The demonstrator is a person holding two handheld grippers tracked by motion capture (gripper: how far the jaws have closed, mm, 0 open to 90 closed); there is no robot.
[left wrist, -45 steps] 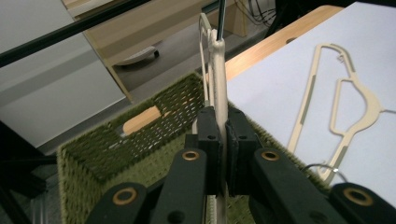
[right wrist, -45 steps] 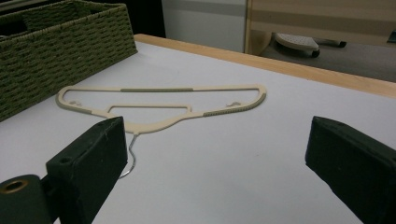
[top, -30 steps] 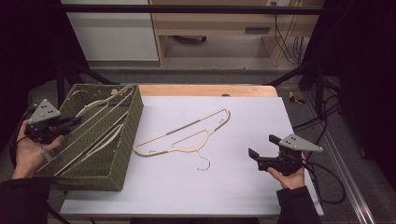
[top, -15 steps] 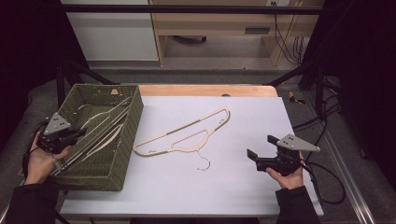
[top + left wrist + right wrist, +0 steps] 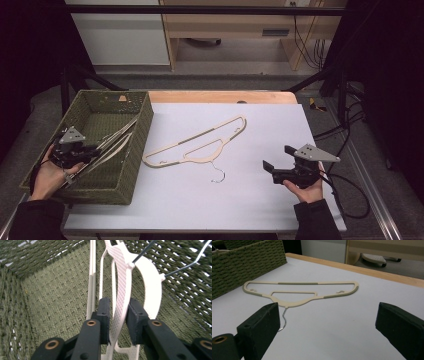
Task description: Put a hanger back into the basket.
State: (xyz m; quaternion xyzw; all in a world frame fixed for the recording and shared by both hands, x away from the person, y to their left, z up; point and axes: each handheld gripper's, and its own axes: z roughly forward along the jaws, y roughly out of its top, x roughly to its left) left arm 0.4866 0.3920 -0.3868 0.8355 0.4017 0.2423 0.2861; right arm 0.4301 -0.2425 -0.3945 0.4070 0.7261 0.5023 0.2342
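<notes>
Several pale hangers (image 5: 114, 141) lie slanted in the green woven basket (image 5: 136, 150) at the table's left. My left gripper (image 5: 94, 149) is down inside it. In the left gripper view the textured arm of a white hanger (image 5: 122, 272) runs between my jaws (image 5: 118, 315). They have just been opening, and the pads stand slightly off the arm. A cream hanger (image 5: 200, 142) with a wire hook lies flat mid-table. My right gripper (image 5: 278, 157) rests open near the front right, pointing at that hanger (image 5: 312, 283), nothing between its jaws (image 5: 332, 322).
The white table top (image 5: 240, 200) has a wooden strip (image 5: 220, 96) along its far edge. A black frame post (image 5: 75, 82) stands behind the basket. Cables (image 5: 345, 135) hang off the right side. A wooden bench (image 5: 235, 30) stands on the floor beyond.
The left hand has come down into the basket with the hanger, which now lies lower among the others. The right hand has kept still.
</notes>
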